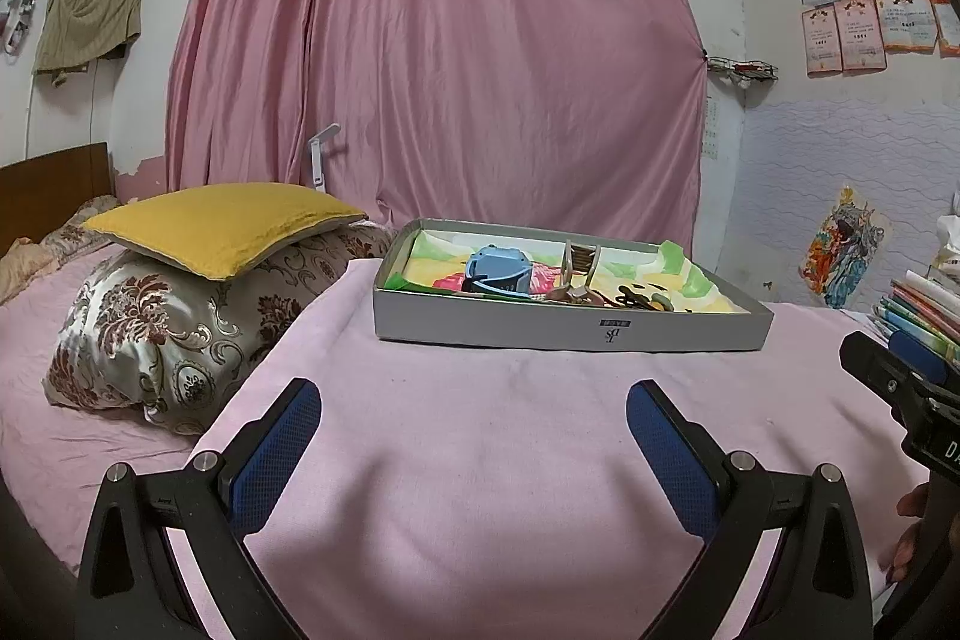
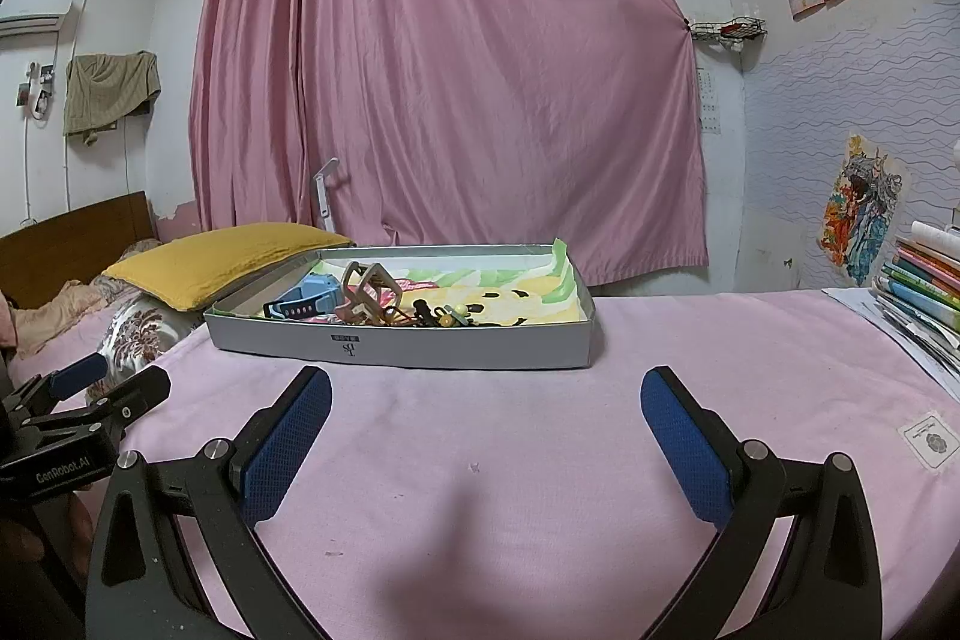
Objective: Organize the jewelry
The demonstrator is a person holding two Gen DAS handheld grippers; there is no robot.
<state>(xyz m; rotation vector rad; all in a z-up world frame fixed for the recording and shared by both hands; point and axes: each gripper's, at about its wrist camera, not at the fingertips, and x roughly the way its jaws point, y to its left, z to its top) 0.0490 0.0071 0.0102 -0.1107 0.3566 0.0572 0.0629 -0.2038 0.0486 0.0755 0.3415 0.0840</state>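
Note:
A shallow grey box [image 1: 570, 331] [image 2: 420, 349] lined with a colourful cloth rests on the pink sheet ahead of both grippers. Inside lie a blue watch [image 1: 498, 274] [image 2: 303, 301], a tan frame-like piece [image 1: 579, 265] [image 2: 369, 289] and small dark hair accessories [image 1: 636, 301] [image 2: 432, 316]. My left gripper [image 1: 474, 412] hovers open over the sheet, short of the box, with nothing between its blue pads. My right gripper [image 2: 486, 400] is likewise open and holds nothing, near the box's front wall. Each gripper shows at the edge of the other's view.
A yellow pillow [image 1: 228, 226] on a floral pillow [image 1: 174, 334] lies left of the box. Stacked books [image 2: 924, 286] sit at the right edge of the bed. A pink curtain [image 1: 444, 52] hangs behind. Bare pink sheet [image 2: 480, 490] lies under the grippers.

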